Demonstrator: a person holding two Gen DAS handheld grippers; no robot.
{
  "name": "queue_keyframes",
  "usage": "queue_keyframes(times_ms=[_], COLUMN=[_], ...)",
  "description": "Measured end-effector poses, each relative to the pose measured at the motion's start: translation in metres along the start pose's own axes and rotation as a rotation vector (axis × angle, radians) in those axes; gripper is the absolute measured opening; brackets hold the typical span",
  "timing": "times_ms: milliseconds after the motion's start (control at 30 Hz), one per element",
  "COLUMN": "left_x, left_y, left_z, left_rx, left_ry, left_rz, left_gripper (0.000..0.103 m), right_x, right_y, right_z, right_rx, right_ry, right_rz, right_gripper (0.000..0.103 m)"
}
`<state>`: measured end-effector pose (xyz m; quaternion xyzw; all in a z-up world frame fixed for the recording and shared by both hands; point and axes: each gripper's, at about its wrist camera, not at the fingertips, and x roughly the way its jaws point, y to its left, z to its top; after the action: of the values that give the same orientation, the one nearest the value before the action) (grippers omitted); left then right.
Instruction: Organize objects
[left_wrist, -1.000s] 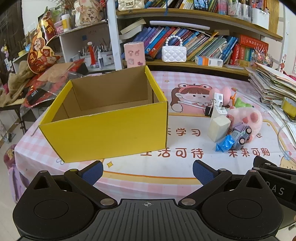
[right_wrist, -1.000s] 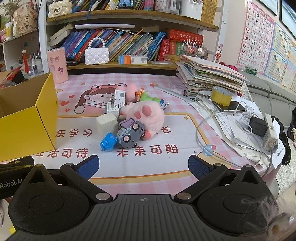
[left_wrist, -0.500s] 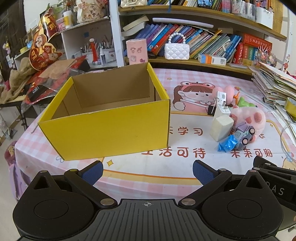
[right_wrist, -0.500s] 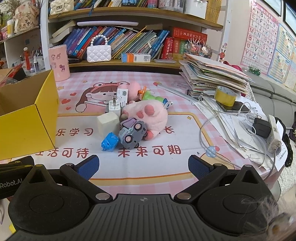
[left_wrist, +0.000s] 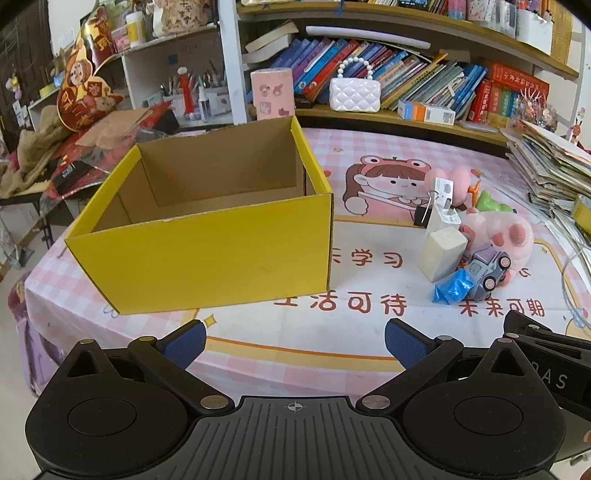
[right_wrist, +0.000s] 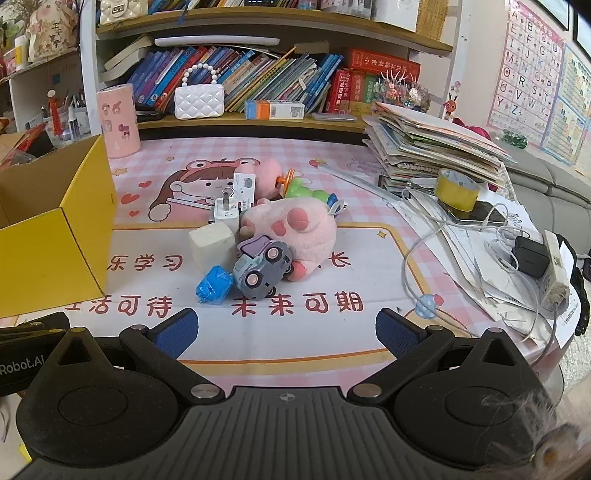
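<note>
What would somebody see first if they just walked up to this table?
Probably the big yellow box, standing open on the left of the pink tablecloth. Next comes the heap of toys to its right, where a pink plush lies behind a grey toy car and a blue wrapped lump.

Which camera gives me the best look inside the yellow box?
The left wrist view: the yellow box sits centred, its open top and brown inner walls visible. The right wrist view catches only one corner at the frame's left edge.
</note>
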<state>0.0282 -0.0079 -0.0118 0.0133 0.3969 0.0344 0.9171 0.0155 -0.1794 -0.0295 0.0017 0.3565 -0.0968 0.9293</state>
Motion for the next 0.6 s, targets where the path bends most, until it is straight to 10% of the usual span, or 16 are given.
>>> queue_keyframes(times_ms=[600], left_x=[0.013], left_y=[-0.021], left_z=[0.004], left_rx=[-0.045], left_ry=[0.038], left_rz=[0.009], left_gripper=[0.103], right_x=[0.03], right_y=[-0.021], right_z=[0.013], right_rx=[-0.027], right_ry=[0.034], right_rz=[0.07], right_gripper=[0.103])
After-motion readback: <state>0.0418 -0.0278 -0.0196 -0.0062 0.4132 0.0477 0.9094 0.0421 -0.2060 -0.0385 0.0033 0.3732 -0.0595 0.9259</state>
